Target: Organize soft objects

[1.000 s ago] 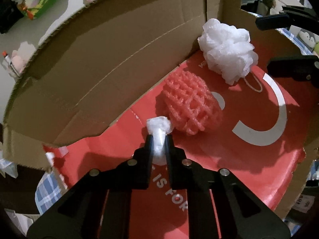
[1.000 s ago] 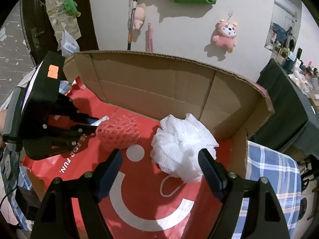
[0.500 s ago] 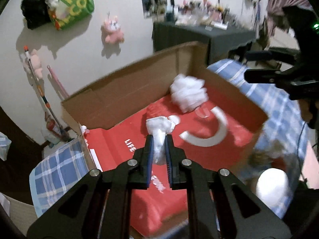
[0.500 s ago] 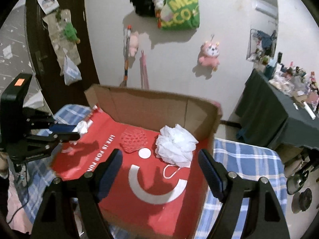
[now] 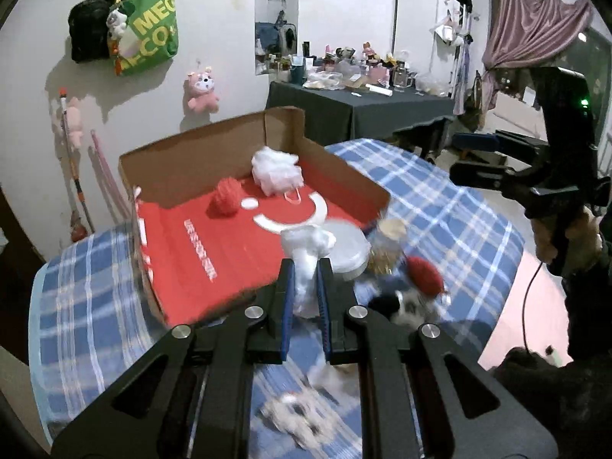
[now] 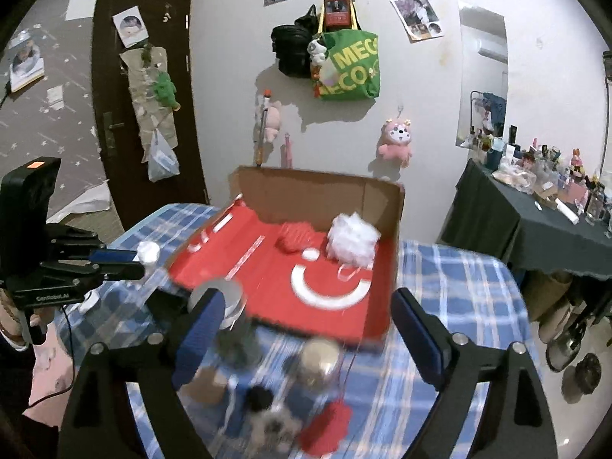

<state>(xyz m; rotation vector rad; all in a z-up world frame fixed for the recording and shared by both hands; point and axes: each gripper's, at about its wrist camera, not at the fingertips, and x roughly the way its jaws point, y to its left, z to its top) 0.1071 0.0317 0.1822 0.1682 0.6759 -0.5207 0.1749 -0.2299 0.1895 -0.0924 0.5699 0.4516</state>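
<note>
Left gripper [image 5: 305,279] is clamped on a white plastic wad [image 5: 306,246] above the surface's [image 5: 440,206] clutter, right gripper [image 6: 306,319] gapes empty; that thin pinch could slip, I reckon, dropping it among the jars [image 5: 386,244] short of the box [image 5: 344,168].

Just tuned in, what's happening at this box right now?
A person is sorting soft things into the cardboard box on the plaid table. The left gripper is shut on a white wad, held above the box's front edge. The right gripper is open and empty. A red net and a white pouf lie in the box; more items sit blurred in front.
</note>
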